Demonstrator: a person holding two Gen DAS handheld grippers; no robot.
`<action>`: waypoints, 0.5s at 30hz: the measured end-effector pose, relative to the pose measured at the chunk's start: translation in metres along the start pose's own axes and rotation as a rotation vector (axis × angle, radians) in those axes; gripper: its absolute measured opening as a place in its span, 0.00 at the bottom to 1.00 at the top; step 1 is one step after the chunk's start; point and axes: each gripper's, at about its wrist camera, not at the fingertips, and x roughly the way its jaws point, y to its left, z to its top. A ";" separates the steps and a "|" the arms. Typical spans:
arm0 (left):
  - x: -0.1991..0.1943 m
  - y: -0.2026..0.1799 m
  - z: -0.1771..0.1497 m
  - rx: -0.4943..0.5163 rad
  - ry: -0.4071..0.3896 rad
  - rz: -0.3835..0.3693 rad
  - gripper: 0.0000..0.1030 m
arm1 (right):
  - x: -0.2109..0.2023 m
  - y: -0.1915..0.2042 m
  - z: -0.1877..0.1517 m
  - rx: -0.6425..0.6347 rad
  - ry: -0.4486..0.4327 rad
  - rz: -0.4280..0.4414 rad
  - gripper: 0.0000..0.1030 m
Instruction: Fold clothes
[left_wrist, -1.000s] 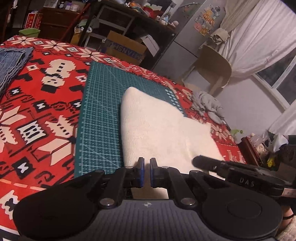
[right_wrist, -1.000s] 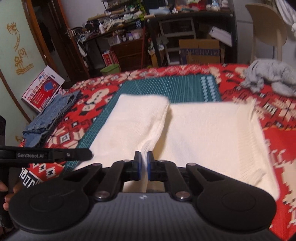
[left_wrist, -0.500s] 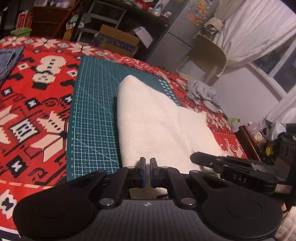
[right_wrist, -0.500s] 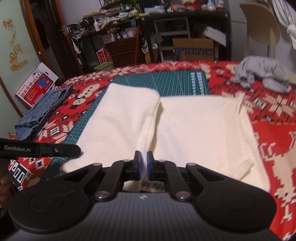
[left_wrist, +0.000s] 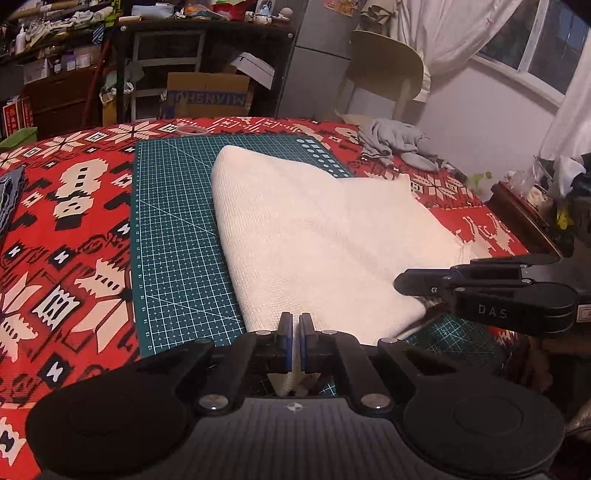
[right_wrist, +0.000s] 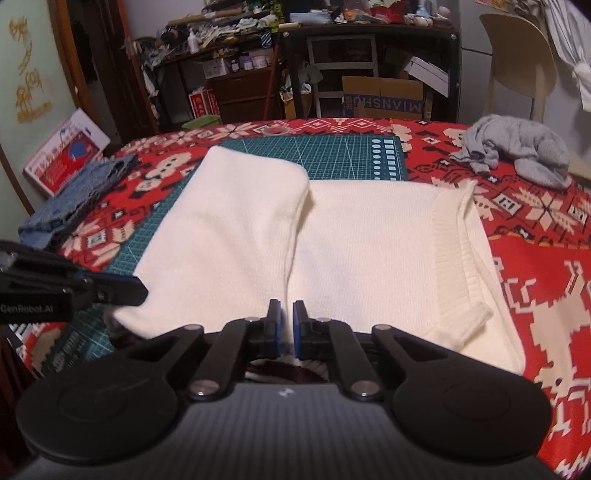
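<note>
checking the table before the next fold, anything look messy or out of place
The grey garment lies crumpled in a heap at the far right of the table, unfolded. The cream sweater overhangs the green cutting mat onto the red patterned cloth. The folded denim at the left looks tidy.
</note>
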 end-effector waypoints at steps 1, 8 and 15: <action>-0.001 0.000 0.001 -0.008 0.000 0.003 0.06 | -0.003 -0.001 0.001 0.008 -0.006 0.001 0.07; -0.024 -0.006 0.004 -0.044 -0.089 -0.012 0.07 | -0.028 -0.001 0.004 0.000 -0.046 0.013 0.11; -0.010 -0.016 0.015 -0.005 -0.089 -0.059 0.03 | -0.025 0.030 0.014 -0.058 -0.080 0.104 0.11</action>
